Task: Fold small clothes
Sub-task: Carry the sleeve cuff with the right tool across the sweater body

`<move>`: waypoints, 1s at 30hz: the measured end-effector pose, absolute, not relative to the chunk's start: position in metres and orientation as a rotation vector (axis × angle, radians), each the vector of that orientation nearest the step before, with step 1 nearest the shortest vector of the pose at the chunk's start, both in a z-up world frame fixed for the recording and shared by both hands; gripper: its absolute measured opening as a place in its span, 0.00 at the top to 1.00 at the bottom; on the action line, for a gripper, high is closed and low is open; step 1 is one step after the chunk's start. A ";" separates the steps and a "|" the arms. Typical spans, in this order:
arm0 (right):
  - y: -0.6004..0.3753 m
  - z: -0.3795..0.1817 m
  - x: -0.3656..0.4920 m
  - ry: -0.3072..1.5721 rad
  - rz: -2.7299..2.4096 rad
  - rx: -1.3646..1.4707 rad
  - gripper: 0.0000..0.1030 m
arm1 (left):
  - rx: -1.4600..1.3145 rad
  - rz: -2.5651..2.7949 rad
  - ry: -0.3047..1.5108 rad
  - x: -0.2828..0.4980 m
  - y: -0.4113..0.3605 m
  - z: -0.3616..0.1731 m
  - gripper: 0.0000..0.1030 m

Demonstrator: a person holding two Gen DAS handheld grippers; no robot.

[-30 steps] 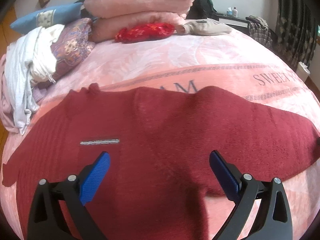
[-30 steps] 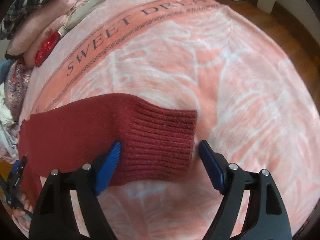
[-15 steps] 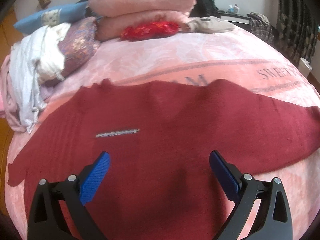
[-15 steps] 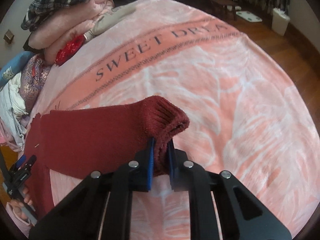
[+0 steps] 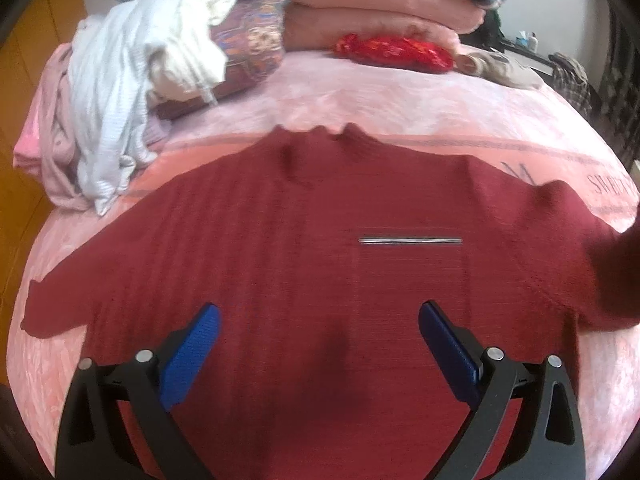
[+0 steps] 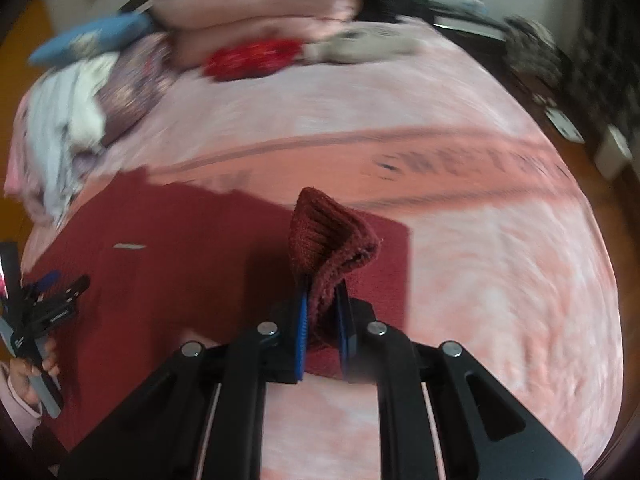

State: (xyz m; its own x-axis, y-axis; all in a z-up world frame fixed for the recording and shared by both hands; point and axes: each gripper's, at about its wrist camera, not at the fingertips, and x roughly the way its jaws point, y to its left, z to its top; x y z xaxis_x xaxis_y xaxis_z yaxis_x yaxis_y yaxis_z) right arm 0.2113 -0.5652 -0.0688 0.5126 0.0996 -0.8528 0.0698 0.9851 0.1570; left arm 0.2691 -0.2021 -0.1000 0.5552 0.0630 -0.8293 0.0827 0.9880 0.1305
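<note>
So the sweater [image 5: 304, 264] is lying spread flat across the pink blanket [image 5: 360, 104] on the bed, neckline pointing toward the pile of bedding at the far end. It's dark red, knit, and there's a thin silver bar [image 5: 411, 241] on its chest, just to the right of the middle in the left wrist view.

The left tongs [image 5: 319, 346] are hovering over the lower part of the sweater with the blue pads [image 5: 190, 356] standing wide apart — nothing is sitting between them, just red knit below. In the right wrist view you can see those same tongs off at the sweater's left edge, with a hand [image 6: 32, 372] in a pale pink sleeve gripping the handle.

The right tongs [image 6: 323, 316] are clamped tight on the cuff [image 6: 328, 236] — the ribbed end of one sleeve is sticking up out of the pads in a folded peak, lifted clear of the blanket, while the rest of that sleeve is trailing down onto the sweater's body. In the left wrist view that raised sleeve is showing up as a blurry red mass at the sweater's right edge.

Beyond the sweater's neckline, folded pink quilts [image 5: 372, 4] are stacked up with a small red bundle [image 5: 394, 50] lying in front of them. To the left of the sweater's shoulder a heap of white laundry [image 5: 132, 80] is draped over a patterned pillow [image 5: 252, 44]. The right wrist view is pretty smeared, so the lettering on the blanket beyond the sweater isn't readable there.
</note>
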 end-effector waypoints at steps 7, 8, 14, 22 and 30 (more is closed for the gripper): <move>-0.438 -0.065 0.252 1.065 0.171 0.051 0.89 | 0.125 0.004 0.981 0.271 -0.155 -0.099 0.04; -0.421 -0.065 0.255 1.067 0.196 0.046 0.89 | 0.114 0.006 0.980 0.271 -0.145 -0.099 0.04; -0.315 -0.078 0.282 1.097 0.307 0.000 0.89 | 0.078 0.015 0.970 0.268 -0.108 -0.102 0.04; -0.263 -0.104 0.293 1.172 0.372 0.024 0.61 | 0.044 0.000 0.999 0.266 -0.087 -0.120 0.04; -0.308 -0.045 0.276 1.037 0.508 0.248 0.61 | 0.032 -0.108 0.997 0.250 -0.114 -0.114 0.04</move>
